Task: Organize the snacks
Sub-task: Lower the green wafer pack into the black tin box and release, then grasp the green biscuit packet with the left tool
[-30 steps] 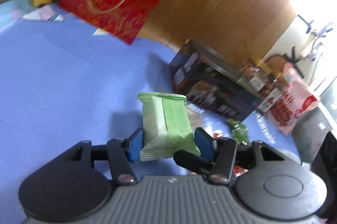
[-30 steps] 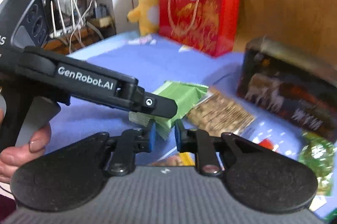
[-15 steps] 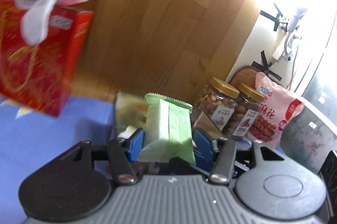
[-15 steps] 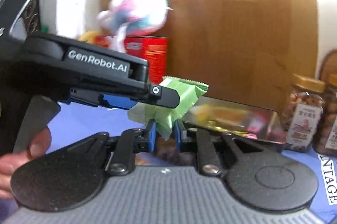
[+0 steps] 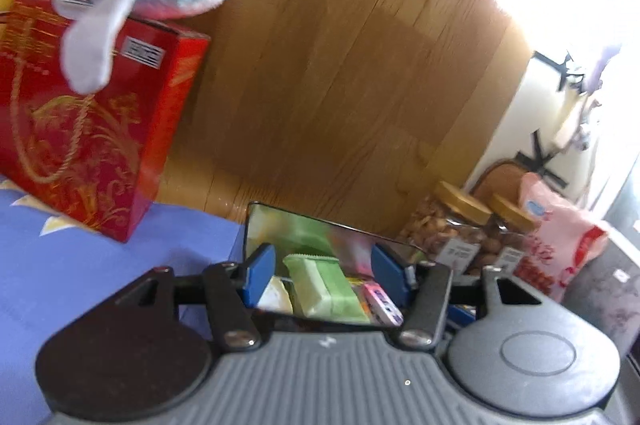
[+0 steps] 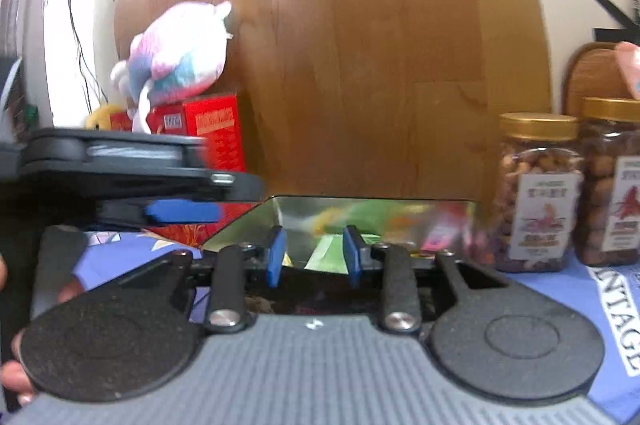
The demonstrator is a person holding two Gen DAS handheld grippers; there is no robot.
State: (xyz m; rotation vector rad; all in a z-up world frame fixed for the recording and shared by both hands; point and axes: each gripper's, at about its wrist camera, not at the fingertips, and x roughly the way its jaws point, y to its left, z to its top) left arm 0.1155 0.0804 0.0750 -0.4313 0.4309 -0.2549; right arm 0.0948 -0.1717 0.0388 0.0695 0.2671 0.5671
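Now the green snack packet (image 5: pixel 326 287) lies inside the open tin box (image 5: pixel 280 225), between other sweets, and I hold it no more. My left gripper (image 5: pixel 324 275) has its fingers apart, with the packet below and between them but free on both sides. My right gripper (image 6: pixel 314 257) has just been opening its fingers, and the packet's green corner shows between them without being pressed.

I think the risk is in pulling back. Both grippers are low over the box rim, and the left one is close beside the right. A finger may catch the wrapper and drag it out again, or push the light box across the blue cloth (image 5: pixel 100 265) toward the nut jars (image 6: pixel 538 193).
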